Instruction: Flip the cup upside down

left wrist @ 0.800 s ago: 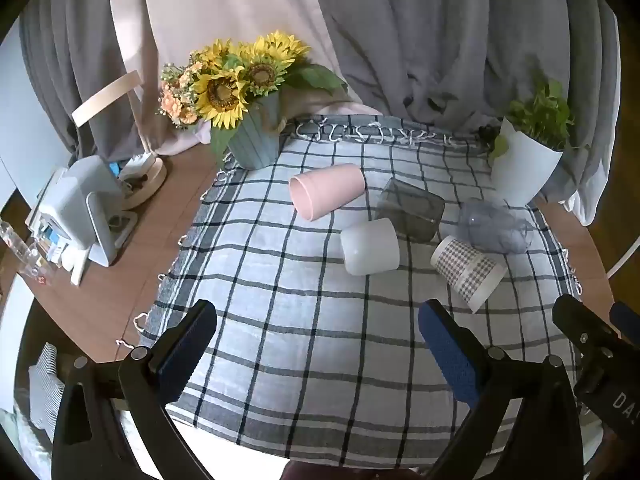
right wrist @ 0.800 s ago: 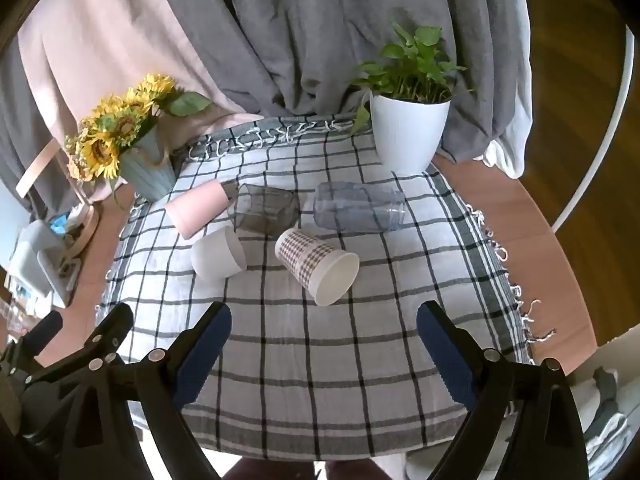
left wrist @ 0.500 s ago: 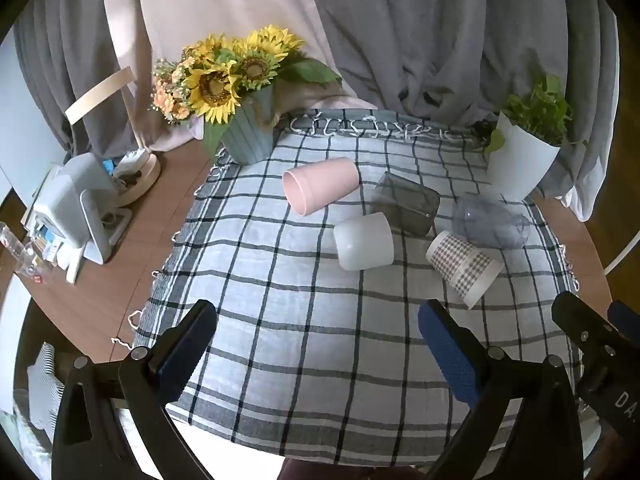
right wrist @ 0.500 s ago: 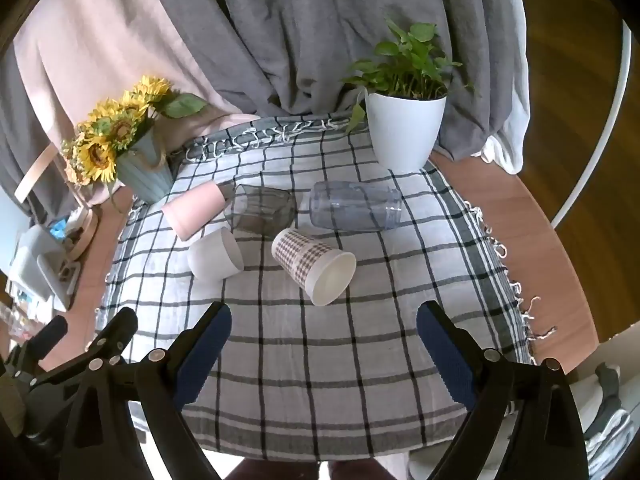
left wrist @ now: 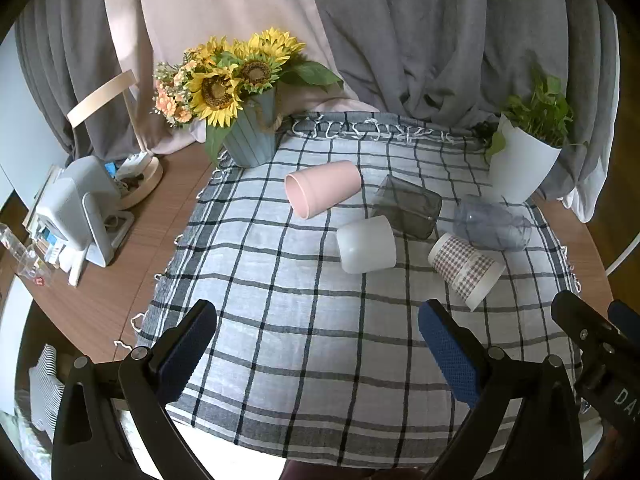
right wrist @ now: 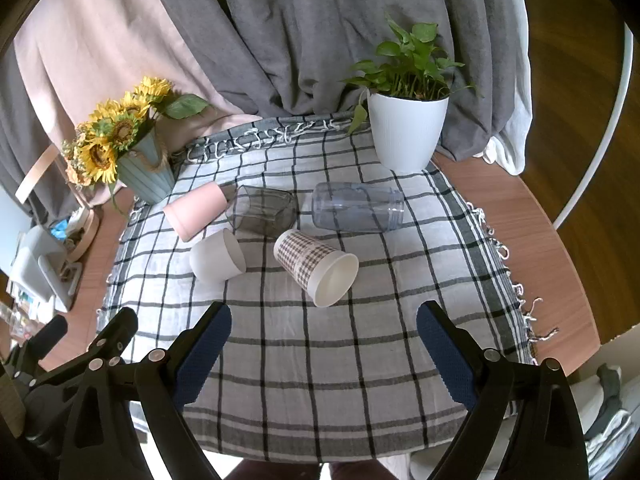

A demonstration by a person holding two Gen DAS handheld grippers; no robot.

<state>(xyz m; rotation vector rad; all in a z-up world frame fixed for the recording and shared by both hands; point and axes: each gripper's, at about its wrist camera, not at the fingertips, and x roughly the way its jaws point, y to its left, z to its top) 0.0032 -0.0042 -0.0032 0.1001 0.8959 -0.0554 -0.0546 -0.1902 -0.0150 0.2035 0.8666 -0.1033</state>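
Several cups lie on their sides on a checked cloth (left wrist: 304, 320): a pink cup (left wrist: 322, 188) (right wrist: 196, 210), a white cup (left wrist: 366, 244) (right wrist: 216, 256), a smoky square glass (left wrist: 406, 206) (right wrist: 262, 210), a clear bluish tumbler (left wrist: 492, 222) (right wrist: 356, 208) and a checked paper cup (left wrist: 464, 268) (right wrist: 316, 266). My left gripper (left wrist: 316, 344) is open and empty over the cloth's near part. My right gripper (right wrist: 322, 340) is open and empty, just short of the paper cup.
A sunflower vase (left wrist: 250, 136) stands at the back left and a white plant pot (right wrist: 406, 132) at the back right. A desk lamp and small devices (left wrist: 80, 208) sit on the wooden table (left wrist: 100, 288) to the left. Grey curtains hang behind.
Both grippers have drawn back a little and tilted, so the cups sit slightly higher and farther in both views. Jaws stay open. No cup has moved.
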